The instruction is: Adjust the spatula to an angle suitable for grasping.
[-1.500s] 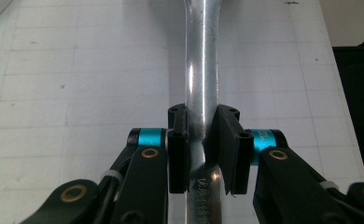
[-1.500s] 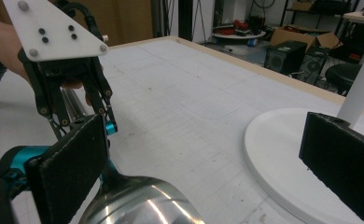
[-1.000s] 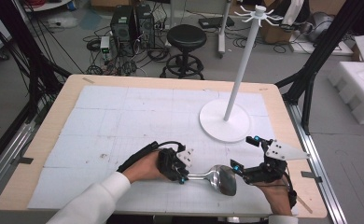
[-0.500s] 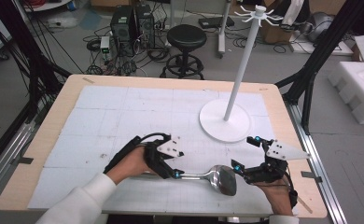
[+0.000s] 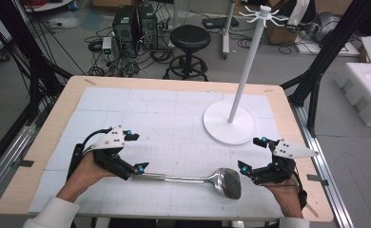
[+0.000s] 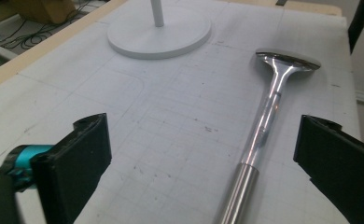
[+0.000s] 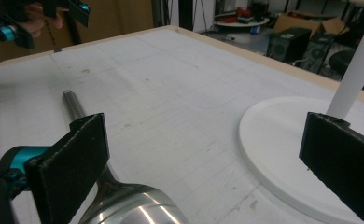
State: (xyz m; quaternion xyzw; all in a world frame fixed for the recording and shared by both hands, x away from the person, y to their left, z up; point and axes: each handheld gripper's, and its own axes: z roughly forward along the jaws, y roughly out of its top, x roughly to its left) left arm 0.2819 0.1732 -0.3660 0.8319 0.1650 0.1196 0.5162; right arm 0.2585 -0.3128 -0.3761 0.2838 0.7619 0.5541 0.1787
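My left gripper point(image 5: 137, 152) has just been opening; its jaws now stand wide apart and hold nothing, with the ladle's handle end on the table between them, untouched. The steel ladle point(image 5: 193, 179) lies flat near the table's point(image 5: 45, 142) front edge, bowl toward my right gripper point(image 5: 251, 153). That gripper's jaws are also spread wide, empty, just beside the bowl. A white stand point(image 5: 229, 121) rises beyond.

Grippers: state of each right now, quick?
Left gripper: jaws open, just been opening; ladle handle lies between them, not gripped.
Right gripper: jaws open, holding nothing; ladle bowl sits beside it.
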